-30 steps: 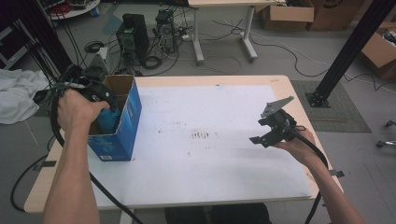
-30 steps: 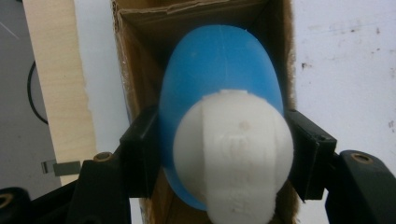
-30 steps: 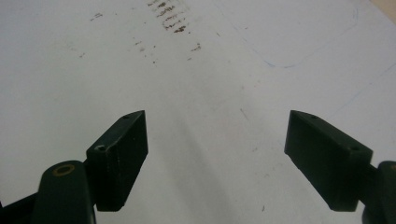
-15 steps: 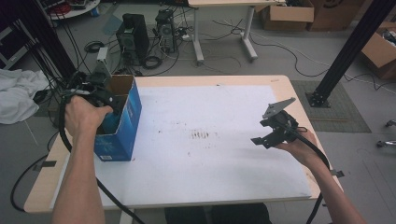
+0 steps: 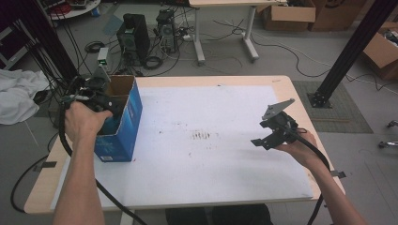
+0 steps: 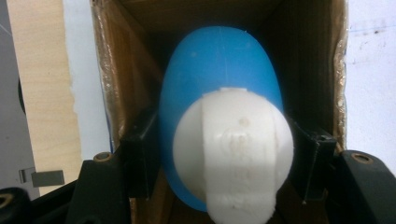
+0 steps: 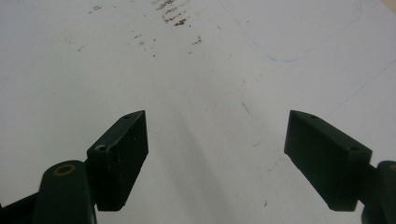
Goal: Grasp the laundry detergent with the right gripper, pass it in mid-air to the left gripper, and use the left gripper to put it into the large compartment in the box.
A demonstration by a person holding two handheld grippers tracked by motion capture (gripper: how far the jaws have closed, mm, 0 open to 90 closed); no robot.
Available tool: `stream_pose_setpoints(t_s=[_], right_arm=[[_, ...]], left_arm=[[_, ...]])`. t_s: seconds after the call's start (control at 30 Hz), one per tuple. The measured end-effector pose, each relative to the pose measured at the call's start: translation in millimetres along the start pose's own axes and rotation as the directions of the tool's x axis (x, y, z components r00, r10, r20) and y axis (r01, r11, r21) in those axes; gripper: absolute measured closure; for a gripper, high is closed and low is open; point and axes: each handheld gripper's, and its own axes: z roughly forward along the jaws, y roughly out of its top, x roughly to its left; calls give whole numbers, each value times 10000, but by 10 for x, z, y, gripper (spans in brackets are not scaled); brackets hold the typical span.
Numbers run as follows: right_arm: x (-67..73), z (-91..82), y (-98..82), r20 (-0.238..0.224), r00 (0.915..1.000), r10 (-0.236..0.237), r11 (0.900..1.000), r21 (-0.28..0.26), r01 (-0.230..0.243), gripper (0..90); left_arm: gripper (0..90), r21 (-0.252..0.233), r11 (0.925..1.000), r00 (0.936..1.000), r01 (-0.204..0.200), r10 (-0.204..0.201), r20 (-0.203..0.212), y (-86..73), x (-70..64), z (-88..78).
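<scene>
The left gripper [image 6: 224, 154] is clamped on the blue bottle [image 6: 219, 84] inside the box [image 5: 123, 123] — grabbing done, lifting out left — while the right gripper [image 7: 215, 158] waits wide apart.

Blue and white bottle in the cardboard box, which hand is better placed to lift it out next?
Left. The left gripper is already shut on the blue and white bottle inside the cardboard box. The right gripper is open over the bare white table sheet, far across the table.

White sheet [image 5: 211, 154] covers the wooden table [image 5: 305, 108] — 2 computer towers [image 5: 133, 35] stand behind, white cloth [image 5: 16, 96] left.
</scene>
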Motion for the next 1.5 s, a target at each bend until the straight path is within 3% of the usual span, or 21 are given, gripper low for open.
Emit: stream_pose_setpoints(t_s=[0.3,0.53,1.5], right_arm=[[10,9,0,-19,10000,-24,10000,32,24,217],[30,11,6,-41,10000,-29,10000,21,29,217],[6,16,-15,-26,10000,23,10000,59,-23,221]], left_arm=[[385,9,10000,10000,13,-13,69,-24,10,-4],[384,39,9999,9999,-97,97,-135,-38,-51,-12],[379,70,9999,9999,124,-124,-61,-2,-22,3]])
